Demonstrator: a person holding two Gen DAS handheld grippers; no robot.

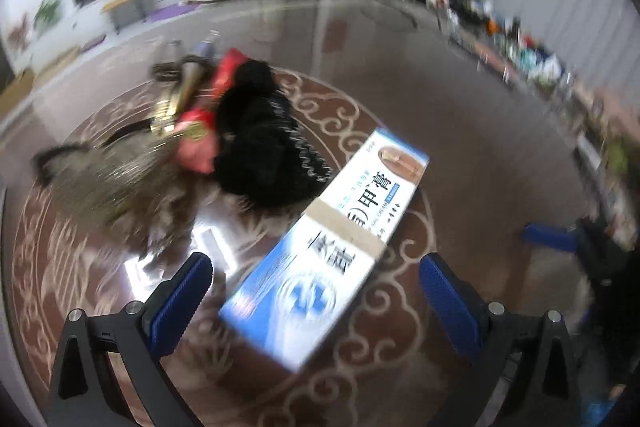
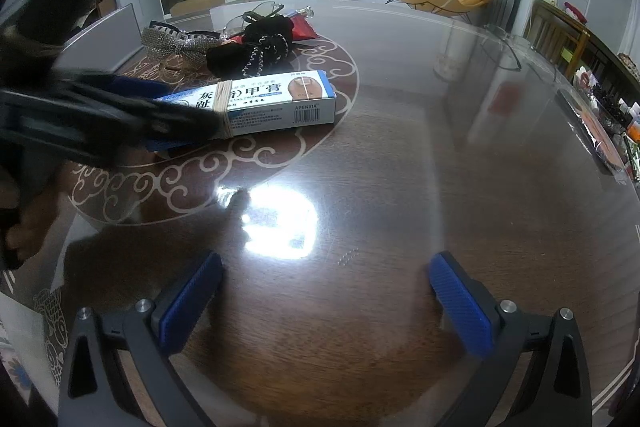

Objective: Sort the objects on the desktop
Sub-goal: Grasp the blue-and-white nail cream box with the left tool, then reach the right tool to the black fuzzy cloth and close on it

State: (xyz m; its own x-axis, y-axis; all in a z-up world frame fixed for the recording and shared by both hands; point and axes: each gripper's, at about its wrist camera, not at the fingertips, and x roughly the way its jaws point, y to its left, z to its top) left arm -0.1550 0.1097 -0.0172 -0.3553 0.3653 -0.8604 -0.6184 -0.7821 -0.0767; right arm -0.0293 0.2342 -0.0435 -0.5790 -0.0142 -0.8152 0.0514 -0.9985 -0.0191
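The long blue and white cardboard nail cream box (image 1: 332, 243) is lying flat on the glossy dark brown counter (image 2: 400, 155), on its pale scroll ornament. In the left wrist view its long axis is running from the near left to the far right, and the near end is pointing into the gap between the left tongs (image 1: 316, 291). These tongs are standing wide apart, one blue pad on each side of the box end, and are not touching it. A tan rubber band is going around the middle of the box.

Just behind the box, a black fuzzy hair scrunchie (image 1: 260, 143) is lying, with a red foil packet (image 1: 198, 143) and a glittery grey bow headband (image 2: 176, 43) beside it.

The right tongs (image 2: 326, 291) are also standing apart, over a bare part of the counter, well apart from the box.
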